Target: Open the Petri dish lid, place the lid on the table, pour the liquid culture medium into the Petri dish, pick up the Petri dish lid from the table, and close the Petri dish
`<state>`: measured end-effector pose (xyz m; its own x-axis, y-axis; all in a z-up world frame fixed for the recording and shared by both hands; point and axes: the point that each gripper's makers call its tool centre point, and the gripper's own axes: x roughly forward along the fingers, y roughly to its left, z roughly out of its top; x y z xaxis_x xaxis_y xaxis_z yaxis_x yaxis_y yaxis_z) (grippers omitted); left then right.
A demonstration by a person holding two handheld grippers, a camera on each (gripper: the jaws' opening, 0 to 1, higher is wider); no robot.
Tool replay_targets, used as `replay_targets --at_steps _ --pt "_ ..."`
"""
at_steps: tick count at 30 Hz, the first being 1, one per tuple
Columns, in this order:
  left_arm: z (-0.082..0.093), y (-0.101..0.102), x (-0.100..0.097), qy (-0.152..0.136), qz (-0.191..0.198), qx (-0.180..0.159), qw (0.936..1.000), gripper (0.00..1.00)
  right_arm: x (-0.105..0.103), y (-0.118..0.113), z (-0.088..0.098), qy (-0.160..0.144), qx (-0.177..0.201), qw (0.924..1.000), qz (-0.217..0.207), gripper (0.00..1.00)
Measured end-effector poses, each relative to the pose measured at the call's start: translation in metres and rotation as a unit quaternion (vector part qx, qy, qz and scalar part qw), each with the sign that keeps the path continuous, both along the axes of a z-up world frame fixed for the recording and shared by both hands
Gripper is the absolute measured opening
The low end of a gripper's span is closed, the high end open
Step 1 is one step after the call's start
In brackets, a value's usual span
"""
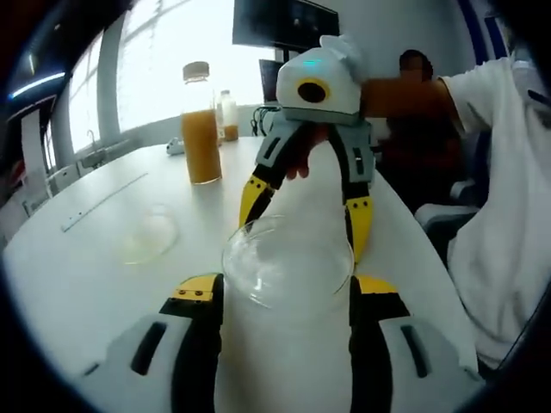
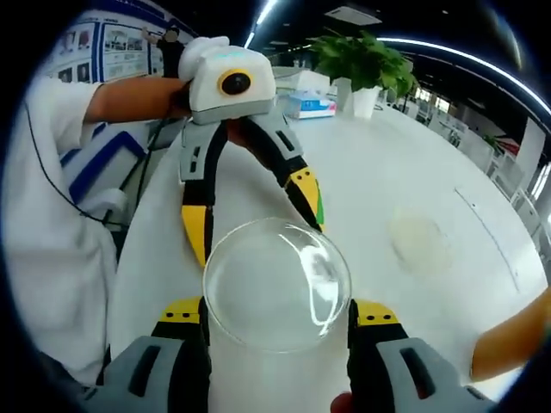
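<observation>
Jaws, left gripper (image 1: pixel 287 288) and right gripper (image 2: pixel 277 311), clasp Petri dish lid (image 1: pixel 288 262).

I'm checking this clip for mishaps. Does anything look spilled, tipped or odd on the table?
Nothing looks spilled. The bottle of orange liquid stands upright and capped. One clear Petri dish piece lies flat on the white table; another clear dish piece sits level between both grippers' jaws.

We see a long white table (image 1: pixel 103 249) under bright windows (image 1: pixel 164 60) with a dark screen (image 1: pixel 284 24) beside them, and a potted plant (image 2: pixel 362 64), posters (image 2: pixel 103 43) and ceiling light strips (image 2: pixel 465 56) across the room.
</observation>
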<state>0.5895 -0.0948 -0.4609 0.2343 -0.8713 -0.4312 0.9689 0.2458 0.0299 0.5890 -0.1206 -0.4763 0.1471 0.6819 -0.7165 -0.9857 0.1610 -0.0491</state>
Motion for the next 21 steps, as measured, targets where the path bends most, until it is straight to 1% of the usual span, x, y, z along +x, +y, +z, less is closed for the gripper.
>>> replay_targets --at_steps 2,5,9,11,13,14,15,16,19,20,21 --pt "0.0 0.0 -0.003 -0.002 -0.005 0.001 1.0 0.52 -0.002 -0.001 -0.002 0.01 0.002 0.9999 -0.008 0.6" --pt "0.003 0.0 -0.001 -0.003 -0.003 -0.007 1.0 0.53 -0.002 0.001 -0.002 0.007 0.006 0.9999 -0.005 0.6" --pt "0.014 0.001 -0.001 -0.01 0.006 -0.024 0.9996 0.53 0.001 -0.002 -0.001 0.006 0.002 0.9999 -0.009 0.63" --pt "0.019 0.003 -0.001 -0.014 0.012 -0.029 0.9994 0.53 0.0 -0.004 0.003 0.012 0.011 0.9998 -0.01 0.64" --pt "0.025 0.006 0.002 -0.026 0.031 -0.03 0.9987 0.53 -0.001 -0.006 0.008 0.016 0.022 0.9996 -0.011 0.66" --pt "0.03 0.007 0.002 -0.028 0.039 -0.039 0.9981 0.53 0.0 -0.006 0.009 0.015 0.025 0.9995 -0.012 0.67" --pt "0.035 0.008 0.005 -0.031 0.052 -0.046 0.9971 0.54 0.002 -0.007 0.012 0.011 0.029 0.9994 -0.014 0.67" --pt "0.041 0.011 0.01 -0.039 0.072 -0.054 0.9952 0.54 0.008 -0.007 0.018 -0.003 0.04 0.9988 -0.026 0.67" --pt "0.051 0.016 0.013 -0.052 0.097 -0.066 0.9917 0.54 0.016 -0.008 0.035 -0.014 0.075 0.9958 -0.05 0.67" --pt "0.056 0.017 0.014 -0.059 0.104 -0.072 0.9902 0.54 0.021 -0.009 0.044 -0.026 0.091 0.9936 -0.061 0.67" --pt "0.058 0.019 0.015 -0.062 0.112 -0.073 0.989 0.54 0.022 -0.01 0.047 -0.029 0.096 0.9929 -0.065 0.66"
